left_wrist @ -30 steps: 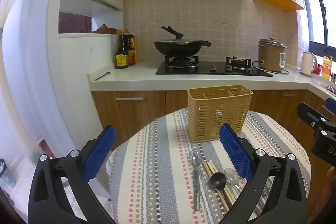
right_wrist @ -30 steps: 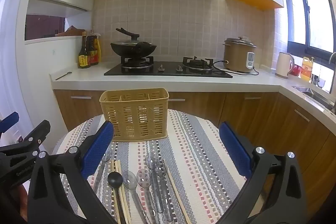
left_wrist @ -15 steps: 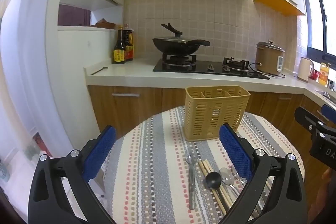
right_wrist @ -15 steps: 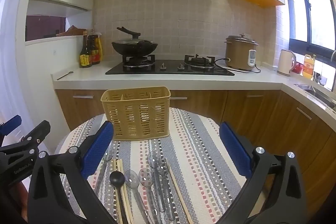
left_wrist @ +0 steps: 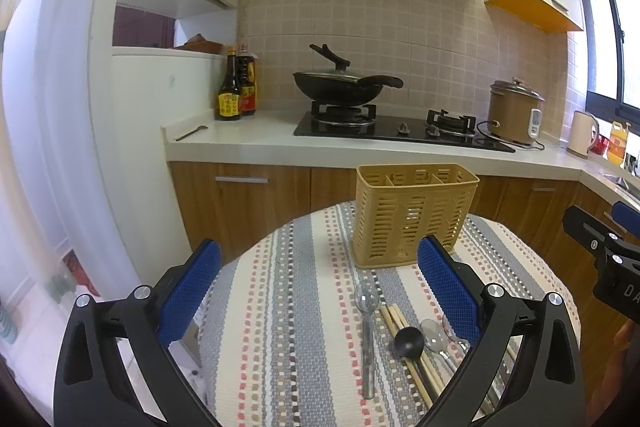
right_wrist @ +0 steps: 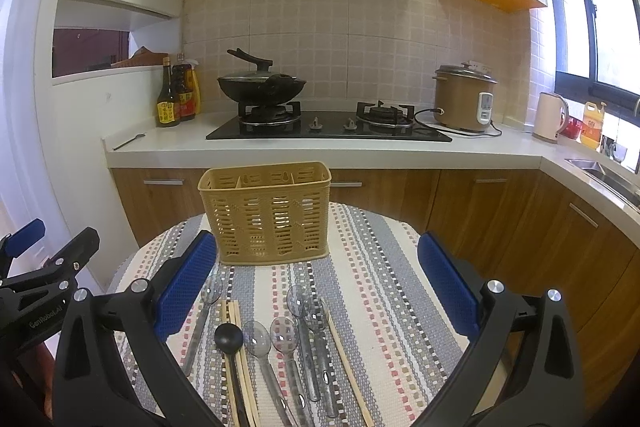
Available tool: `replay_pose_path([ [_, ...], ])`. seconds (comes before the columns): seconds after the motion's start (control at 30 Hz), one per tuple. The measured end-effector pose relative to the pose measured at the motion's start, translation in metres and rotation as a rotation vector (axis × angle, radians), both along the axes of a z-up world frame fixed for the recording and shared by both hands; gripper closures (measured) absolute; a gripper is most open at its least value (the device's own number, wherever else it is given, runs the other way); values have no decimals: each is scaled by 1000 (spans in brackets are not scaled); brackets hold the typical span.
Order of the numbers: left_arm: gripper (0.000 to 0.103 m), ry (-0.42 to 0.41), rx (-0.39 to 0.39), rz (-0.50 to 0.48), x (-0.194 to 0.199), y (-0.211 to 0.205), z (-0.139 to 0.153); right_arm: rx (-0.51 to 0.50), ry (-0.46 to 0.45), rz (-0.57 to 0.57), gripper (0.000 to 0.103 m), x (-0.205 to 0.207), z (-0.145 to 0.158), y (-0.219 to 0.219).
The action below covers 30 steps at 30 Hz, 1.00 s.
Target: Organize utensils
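A tan slotted utensil basket [left_wrist: 412,215] [right_wrist: 266,213] stands upright at the far side of a round table with a striped cloth [left_wrist: 296,327] [right_wrist: 384,291]. In front of it lie several clear plastic spoons [right_wrist: 298,323], a black ladle [right_wrist: 229,338] [left_wrist: 408,341] and wooden chopsticks [right_wrist: 236,347] [left_wrist: 394,319]; one clear spoon [left_wrist: 366,323] lies apart at the left. My left gripper [left_wrist: 318,291] hovers open over the table's left part. Above the utensils, my right gripper [right_wrist: 318,287] is open too. Neither holds anything.
Behind the table runs a kitchen counter [right_wrist: 320,153] with a hob, a black wok [right_wrist: 262,87], sauce bottles [right_wrist: 176,103], a rice cooker [right_wrist: 464,99] and a kettle [right_wrist: 550,117]. A sink [right_wrist: 608,175] is at the far right. Wooden cabinets stand below.
Both grippers have risen slightly and drifted; the basket and utensils sit a little lower and nearer the centre of each view. Nothing on the table has moved.
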<state>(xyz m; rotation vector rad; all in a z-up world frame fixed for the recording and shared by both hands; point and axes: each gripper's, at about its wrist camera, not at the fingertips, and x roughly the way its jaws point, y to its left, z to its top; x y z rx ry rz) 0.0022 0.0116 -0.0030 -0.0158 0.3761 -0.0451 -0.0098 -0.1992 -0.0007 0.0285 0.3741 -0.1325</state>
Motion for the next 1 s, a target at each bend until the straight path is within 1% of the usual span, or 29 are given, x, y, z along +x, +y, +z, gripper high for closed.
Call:
replay_pose_path([
  [0.33,8,10,1,5,1,-1,-3,-11,21,-3,7,2,-2,0],
  [0.67,8,10,8,3,1,-1,-3,-15,19,-2,7,2,-3,0],
  [1.0,8,13,-2,-1,1,0,-4,-12,20,-4,7,2,-3,1],
])
